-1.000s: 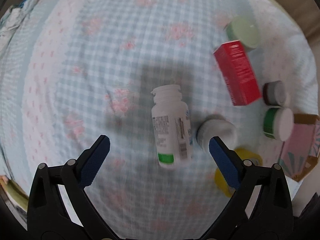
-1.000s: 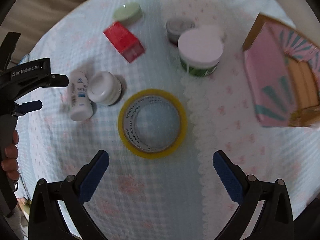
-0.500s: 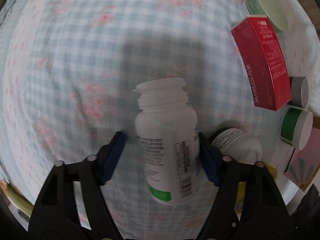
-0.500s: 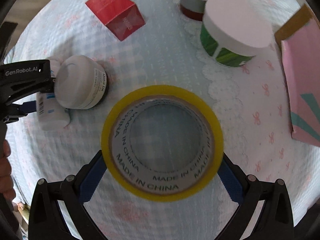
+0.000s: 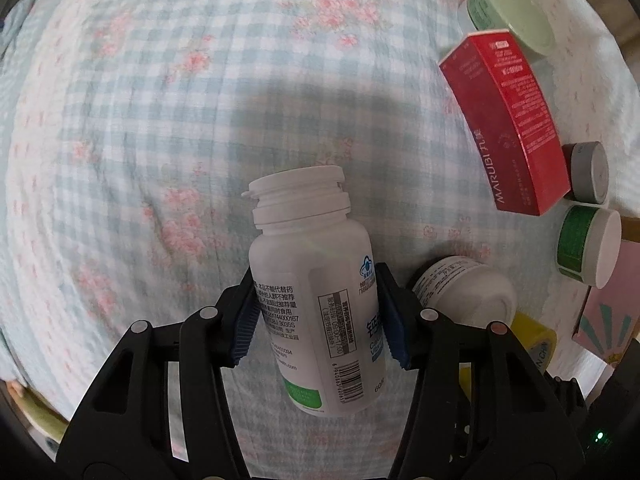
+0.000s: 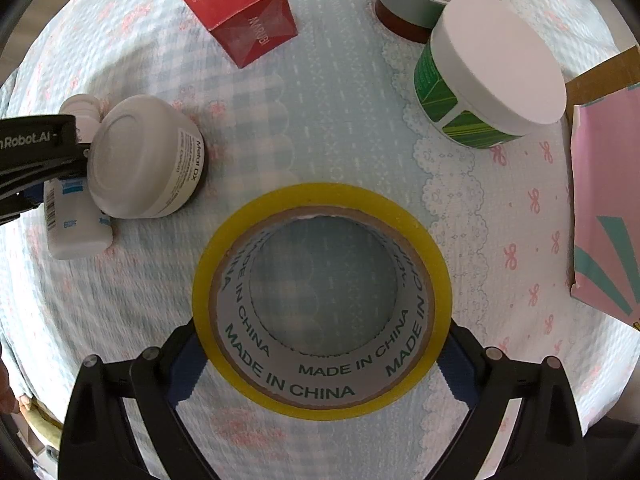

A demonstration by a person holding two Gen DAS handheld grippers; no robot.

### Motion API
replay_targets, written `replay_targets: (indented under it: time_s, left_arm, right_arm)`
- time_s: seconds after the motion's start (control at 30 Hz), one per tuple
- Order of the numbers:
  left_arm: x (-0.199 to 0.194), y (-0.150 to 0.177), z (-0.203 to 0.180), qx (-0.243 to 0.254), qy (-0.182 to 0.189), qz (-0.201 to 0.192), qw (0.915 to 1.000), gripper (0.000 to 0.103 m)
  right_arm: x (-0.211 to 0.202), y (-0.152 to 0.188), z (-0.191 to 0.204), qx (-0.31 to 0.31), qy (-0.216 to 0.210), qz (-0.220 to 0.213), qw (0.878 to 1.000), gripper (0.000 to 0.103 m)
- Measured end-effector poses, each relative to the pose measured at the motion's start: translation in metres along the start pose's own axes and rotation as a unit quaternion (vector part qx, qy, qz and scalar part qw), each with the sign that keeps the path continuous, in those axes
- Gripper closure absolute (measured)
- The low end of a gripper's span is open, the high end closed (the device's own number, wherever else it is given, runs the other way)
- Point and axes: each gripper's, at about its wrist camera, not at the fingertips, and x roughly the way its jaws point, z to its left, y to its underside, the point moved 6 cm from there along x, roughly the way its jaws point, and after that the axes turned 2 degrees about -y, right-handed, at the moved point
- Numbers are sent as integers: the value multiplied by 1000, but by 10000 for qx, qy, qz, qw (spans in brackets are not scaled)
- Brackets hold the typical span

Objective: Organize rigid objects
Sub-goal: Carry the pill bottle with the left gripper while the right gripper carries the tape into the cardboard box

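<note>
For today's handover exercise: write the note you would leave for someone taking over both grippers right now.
Left gripper: jaws closing on the white pill bottle, which lies on its side on the checked cloth; the blue pads touch its sides.
Right gripper: jaws closing around the yellow tape roll, lying flat; grip not confirmed.
Nearby: white jar beside the bottle, red box, green tub.
Done: nothing visibly sorted yet.
Left: secure both grasps, lift, place, then the remaining items.
</note>
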Motion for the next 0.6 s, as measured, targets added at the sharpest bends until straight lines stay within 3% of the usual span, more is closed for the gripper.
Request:
replay_targets:
  time_s: [0.37,0.6]
  left_arm:
    - [-66,25,26,-194,212,-578,9979,53]
    - [-135,48,26,-127,408,-1064,9934,53]
  right_arm:
    - [-48,22,5,-38,-139,-461,9988,7]
    - [-127,34,3,0,-446,-1167,9922,7]
